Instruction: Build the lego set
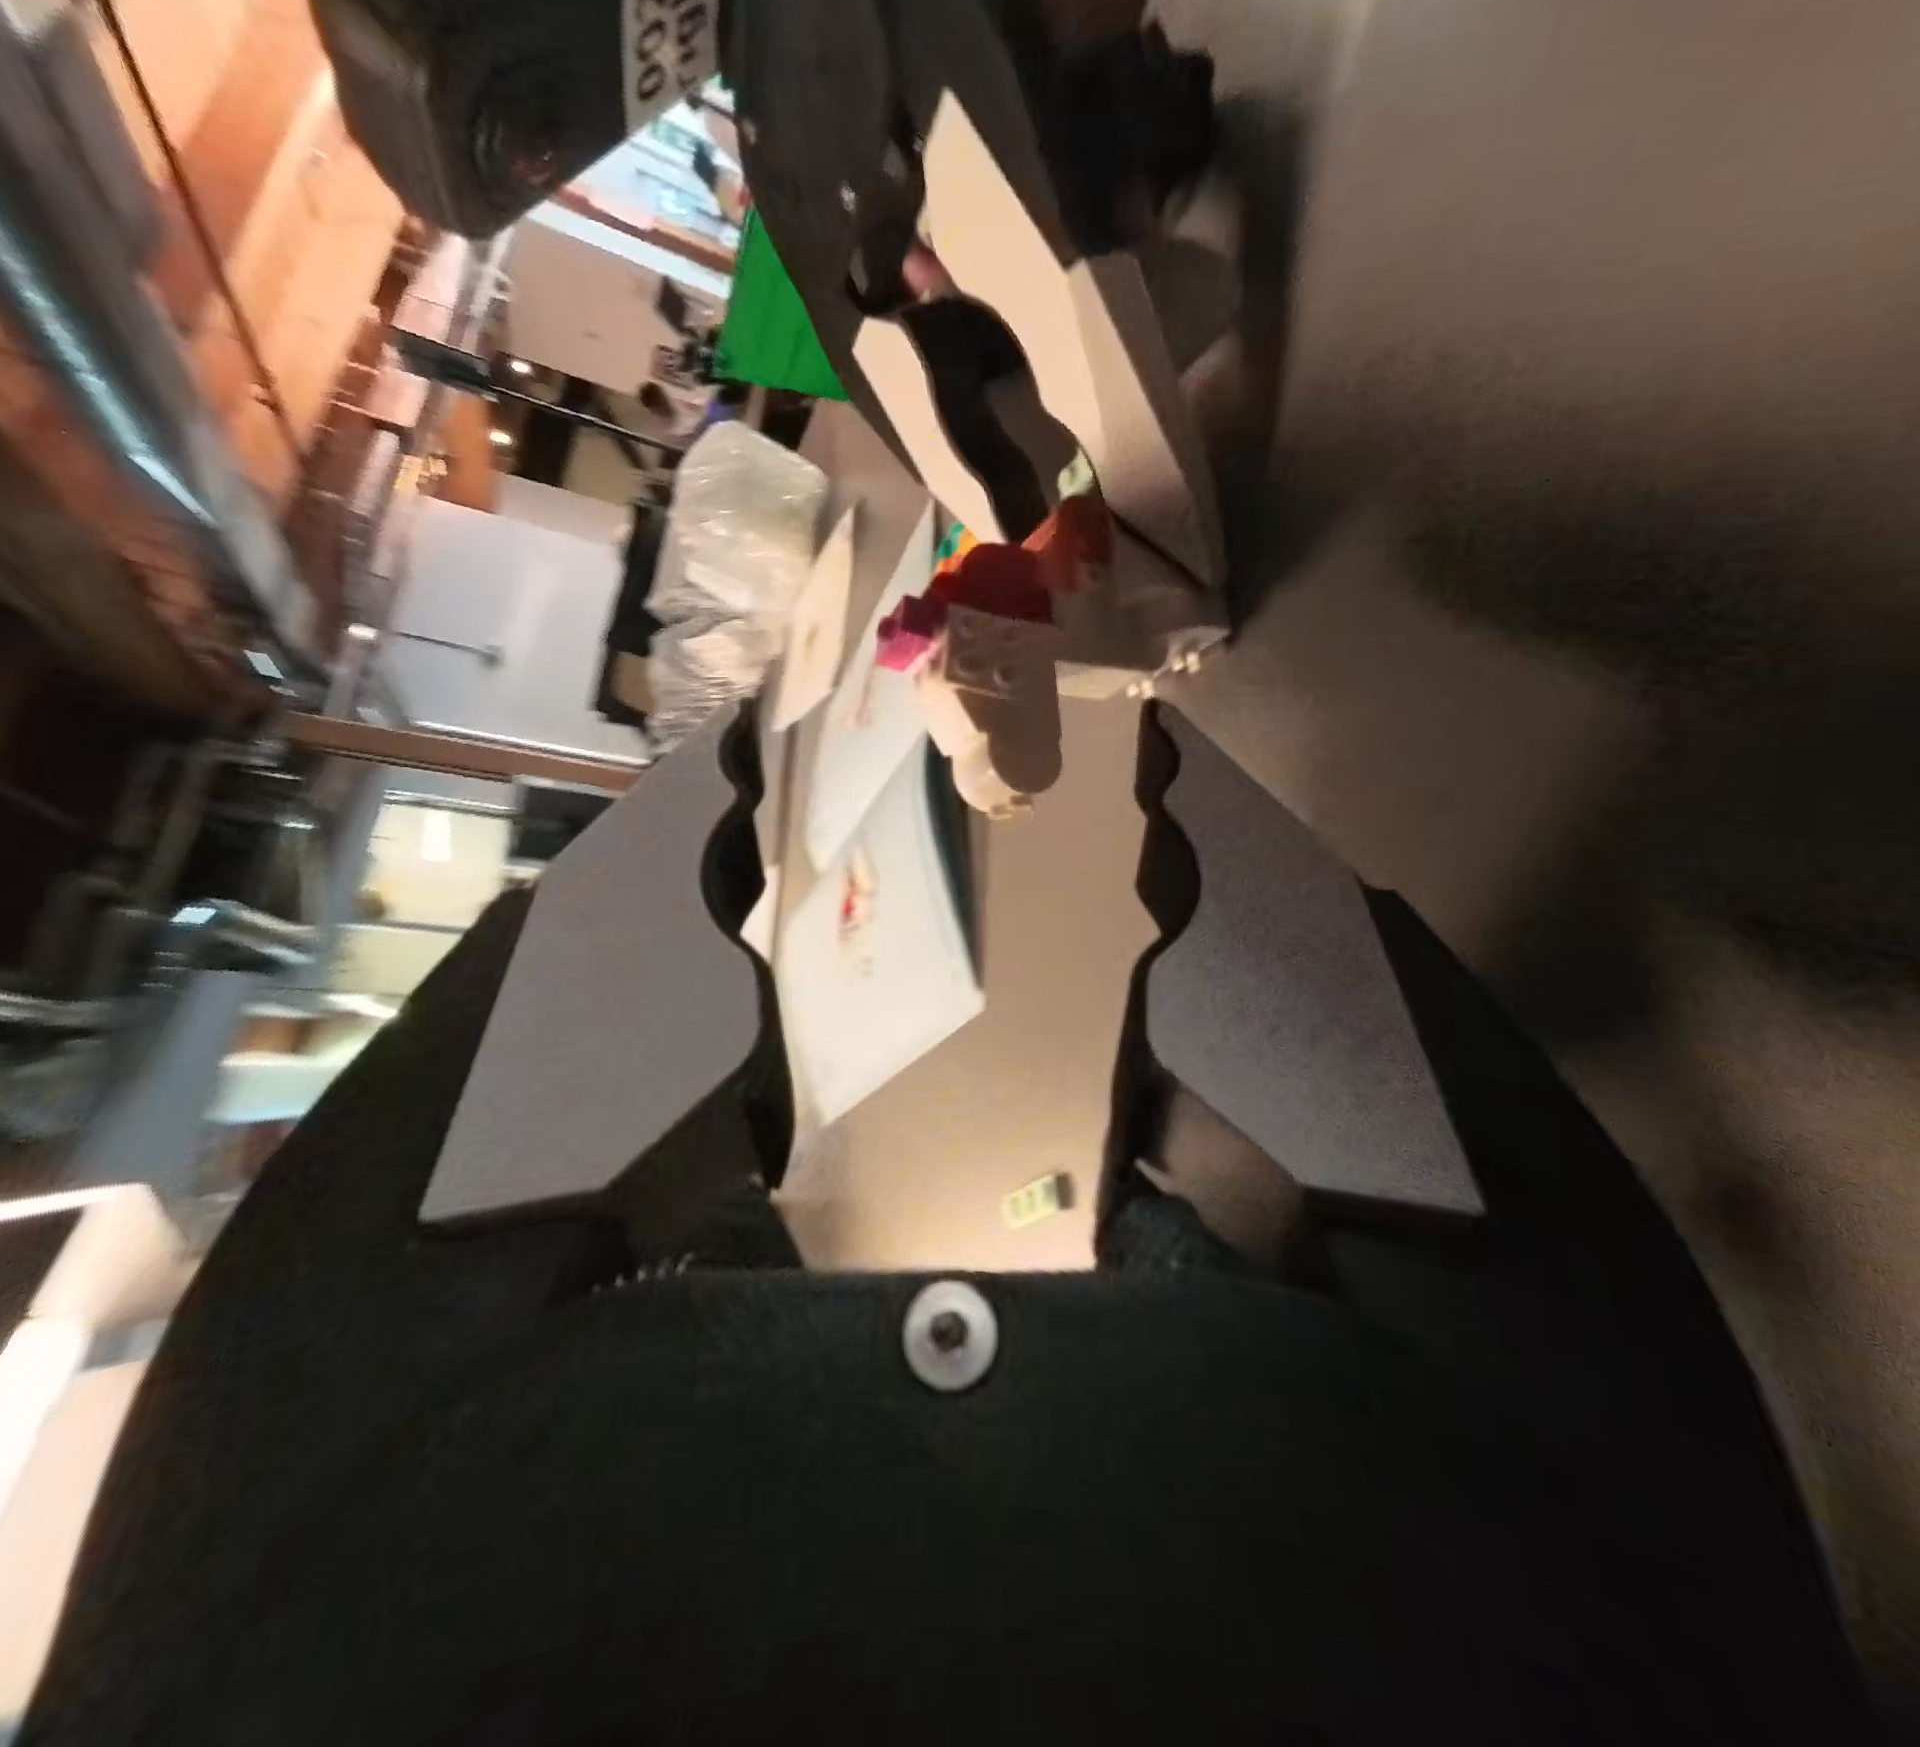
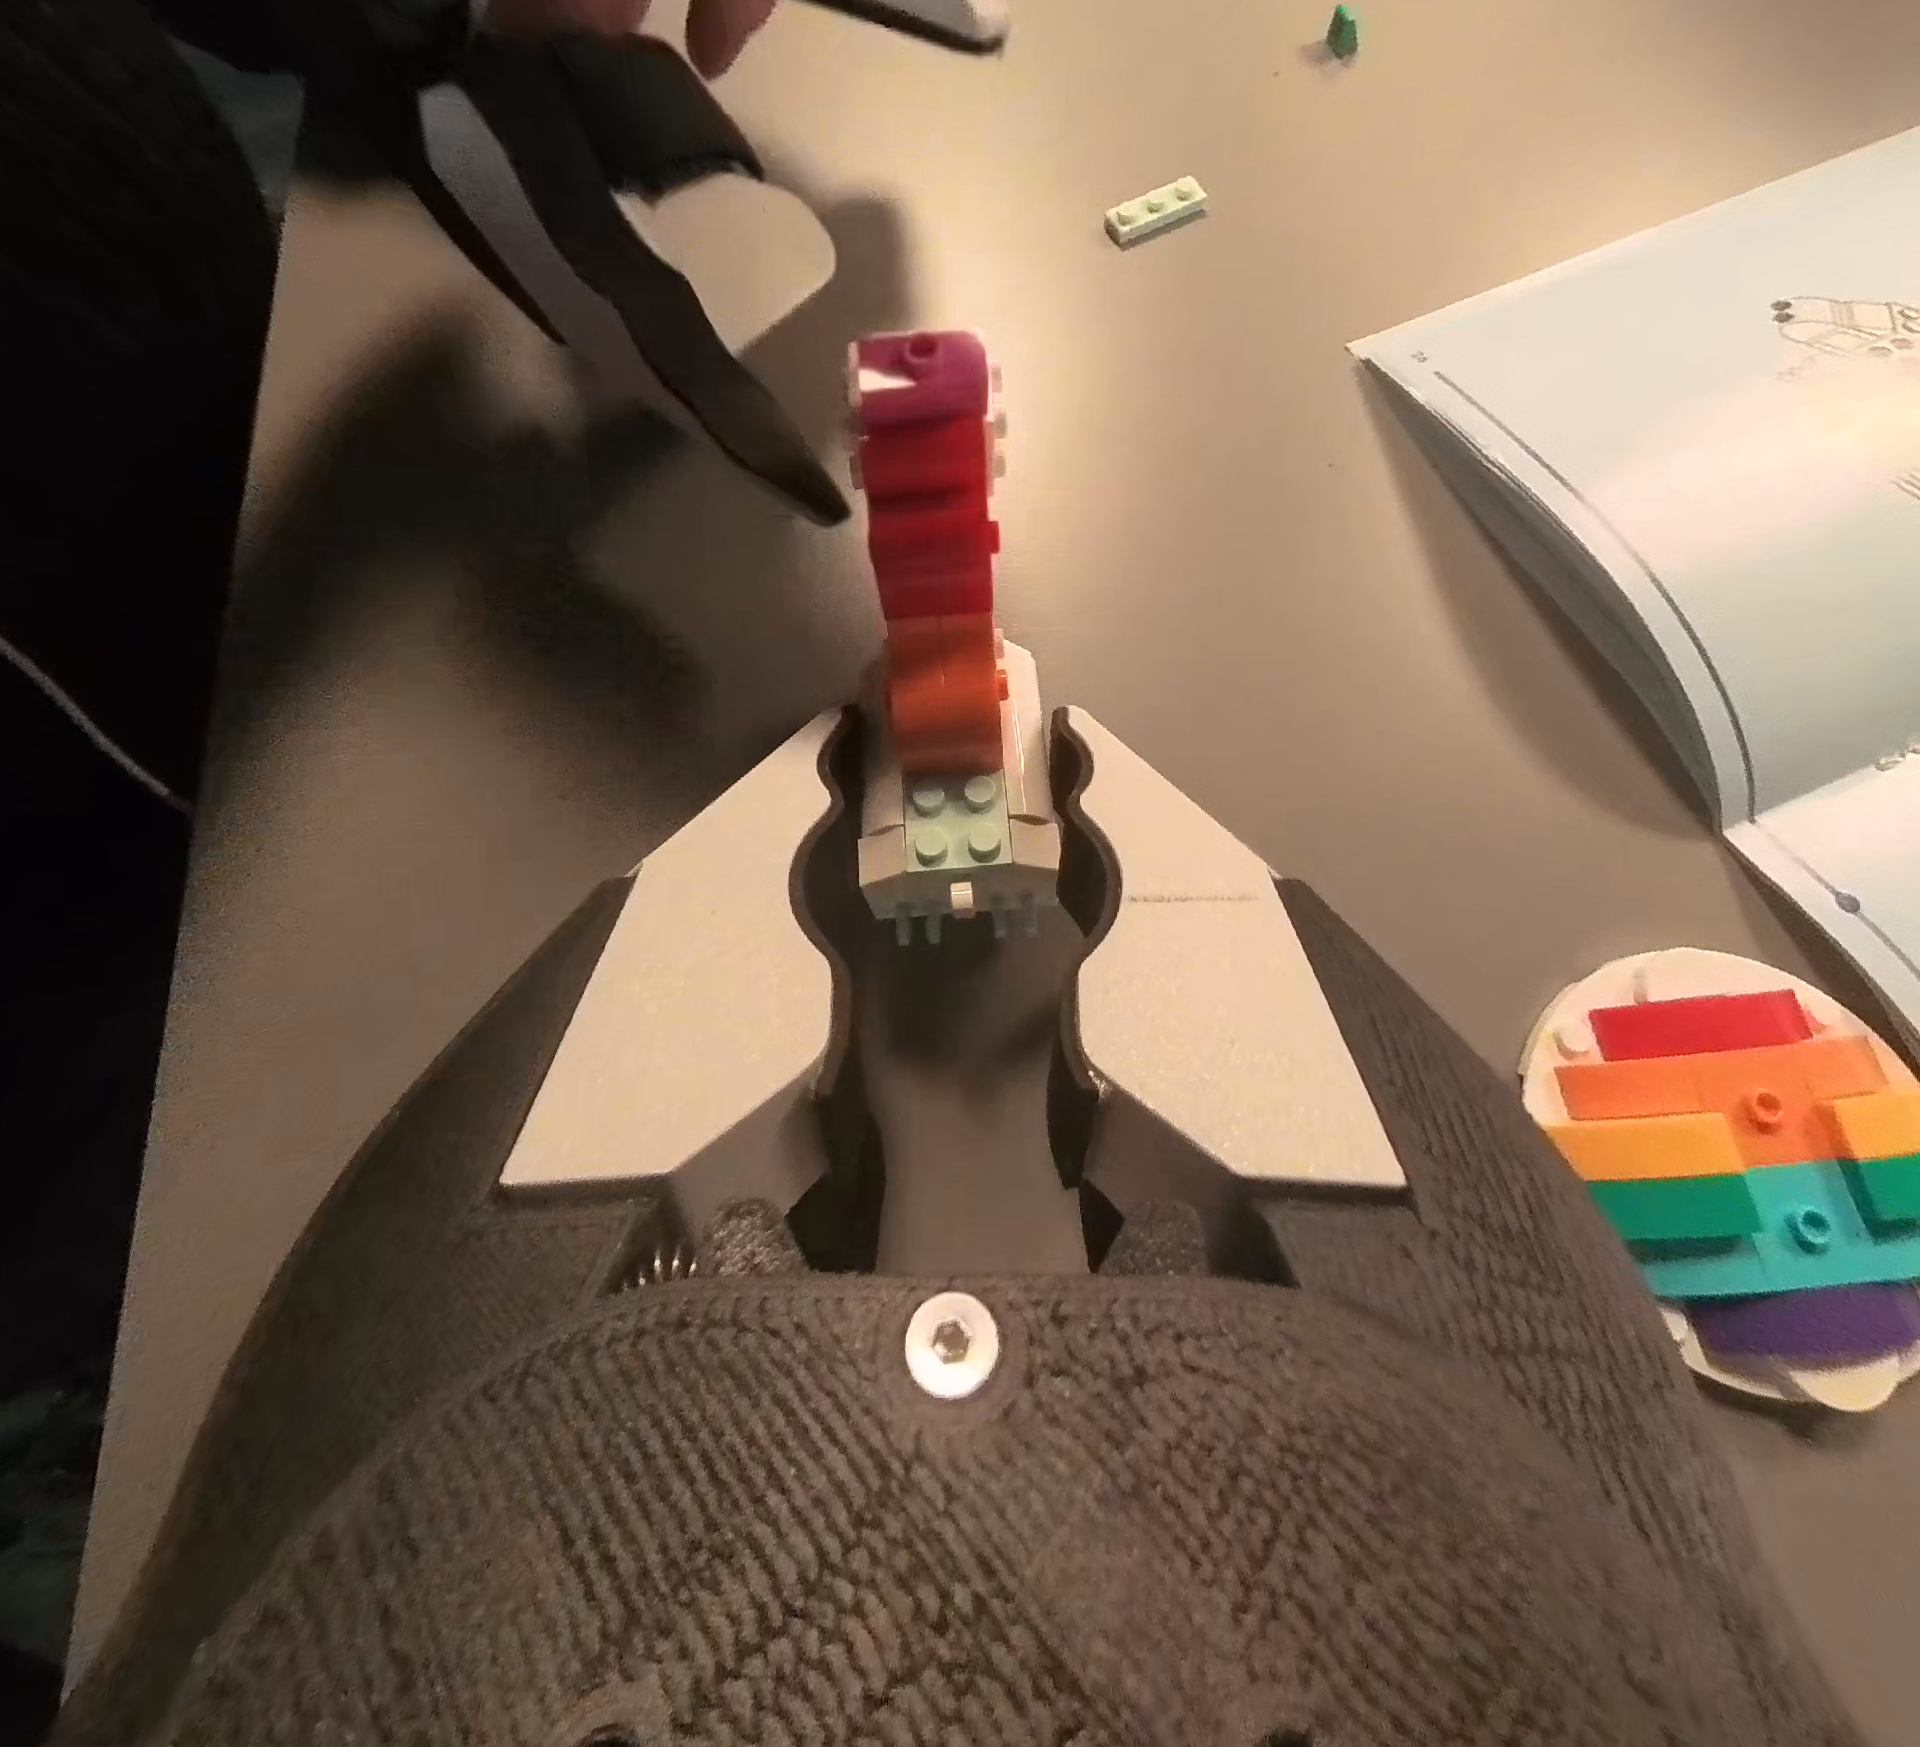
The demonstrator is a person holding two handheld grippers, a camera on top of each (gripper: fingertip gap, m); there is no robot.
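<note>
Model [image 2: 940, 658] clamped in our right gripper [image 2: 951, 814].
Our left gripper [image 1: 940, 866] hangs apart, empty, near the model's magenta tip; booklet [image 2: 1714, 575] beside.

The smooth tan table [image 2: 1195, 471] holds a pale green flat brick [image 2: 1155, 210], a small green piece [image 2: 1343, 28], an open paper booklet [image 2: 1704, 492] and a round rainbow brick disc [image 2: 1735, 1188], all right of the tongs.
</note>
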